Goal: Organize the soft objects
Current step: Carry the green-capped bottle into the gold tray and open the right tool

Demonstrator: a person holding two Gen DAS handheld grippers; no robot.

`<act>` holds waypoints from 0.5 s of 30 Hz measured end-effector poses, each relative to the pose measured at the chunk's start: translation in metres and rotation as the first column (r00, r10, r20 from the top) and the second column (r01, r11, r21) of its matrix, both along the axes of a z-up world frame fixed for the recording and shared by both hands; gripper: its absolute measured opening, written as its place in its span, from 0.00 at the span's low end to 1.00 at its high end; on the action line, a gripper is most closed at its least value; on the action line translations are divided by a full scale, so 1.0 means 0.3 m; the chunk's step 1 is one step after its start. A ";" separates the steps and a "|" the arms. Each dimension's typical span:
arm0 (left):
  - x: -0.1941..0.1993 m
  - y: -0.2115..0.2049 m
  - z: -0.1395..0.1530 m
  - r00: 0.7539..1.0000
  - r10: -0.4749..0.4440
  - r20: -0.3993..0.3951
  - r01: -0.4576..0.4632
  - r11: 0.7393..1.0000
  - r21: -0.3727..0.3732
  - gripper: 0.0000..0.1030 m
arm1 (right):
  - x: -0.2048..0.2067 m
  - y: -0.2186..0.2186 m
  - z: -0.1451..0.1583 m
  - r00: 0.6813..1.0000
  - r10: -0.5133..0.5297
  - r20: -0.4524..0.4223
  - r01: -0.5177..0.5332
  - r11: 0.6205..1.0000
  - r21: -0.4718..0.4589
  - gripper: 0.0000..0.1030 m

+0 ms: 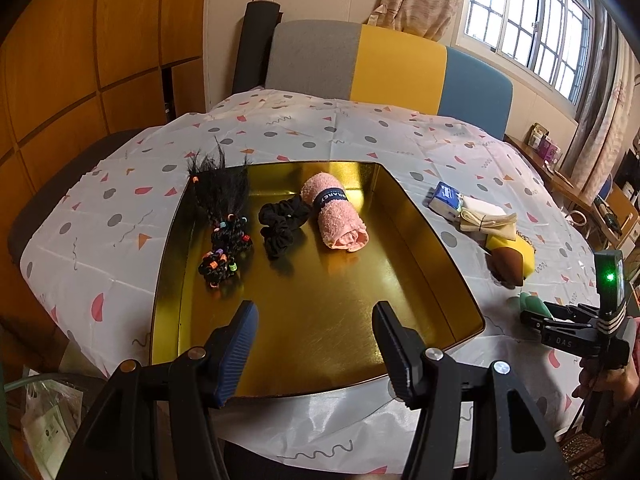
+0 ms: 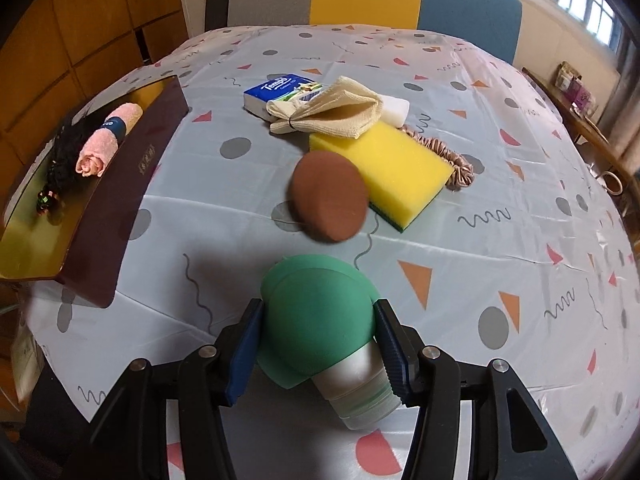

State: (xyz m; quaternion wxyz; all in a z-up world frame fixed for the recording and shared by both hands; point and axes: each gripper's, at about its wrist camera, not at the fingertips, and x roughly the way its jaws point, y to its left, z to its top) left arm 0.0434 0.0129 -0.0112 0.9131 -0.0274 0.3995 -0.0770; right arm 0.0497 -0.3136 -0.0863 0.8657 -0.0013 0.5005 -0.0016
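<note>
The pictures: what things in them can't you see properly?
- Pink scrunchie, right wrist view: mostly hidden behind the yellow sponge.
- Tissue pack, right wrist view: partly covered by the cream cloth.
- Green squeeze bottle, left wrist view: mostly hidden by the right gripper.
- Brown sponge, right wrist view: blurred.

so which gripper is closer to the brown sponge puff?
Right. The right gripper holds a green squeeze bottle just short of the brown sponge puff. The left gripper hangs open over the gold tray, which lies beside the puff.
</note>
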 end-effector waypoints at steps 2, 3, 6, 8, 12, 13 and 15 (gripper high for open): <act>-0.002 -0.001 0.001 1.000 -0.002 0.001 0.002 1.000 0.001 0.58 | -0.007 0.007 0.003 1.000 0.003 0.002 -0.003 1.000 0.018 0.54; -0.003 -0.002 0.002 1.000 -0.002 0.002 0.002 1.000 0.002 0.58 | -0.008 0.009 0.005 1.000 0.005 0.004 -0.005 1.000 0.025 0.54; -0.005 0.000 0.002 1.000 -0.001 0.004 0.001 1.000 0.000 0.58 | -0.015 0.028 0.028 1.000 0.013 0.021 -0.014 0.998 0.064 0.54; -0.004 0.001 0.002 1.000 0.002 0.004 -0.002 1.000 -0.001 0.58 | -0.018 0.049 0.050 0.999 0.024 0.040 -0.027 0.996 0.081 0.53; -0.001 0.004 -0.001 1.000 0.004 -0.001 -0.004 1.000 -0.001 0.58 | -0.011 0.113 0.110 0.994 0.063 0.086 -0.072 0.991 0.111 0.53; -0.001 0.005 -0.001 1.000 0.005 -0.002 -0.005 1.000 -0.002 0.58 | -0.007 0.142 0.134 0.991 0.082 0.106 -0.094 0.989 0.116 0.53; 0.000 0.008 -0.002 1.000 0.008 -0.003 -0.008 1.000 -0.001 0.58 | 0.004 0.191 0.173 0.985 0.111 0.133 -0.128 0.984 0.127 0.53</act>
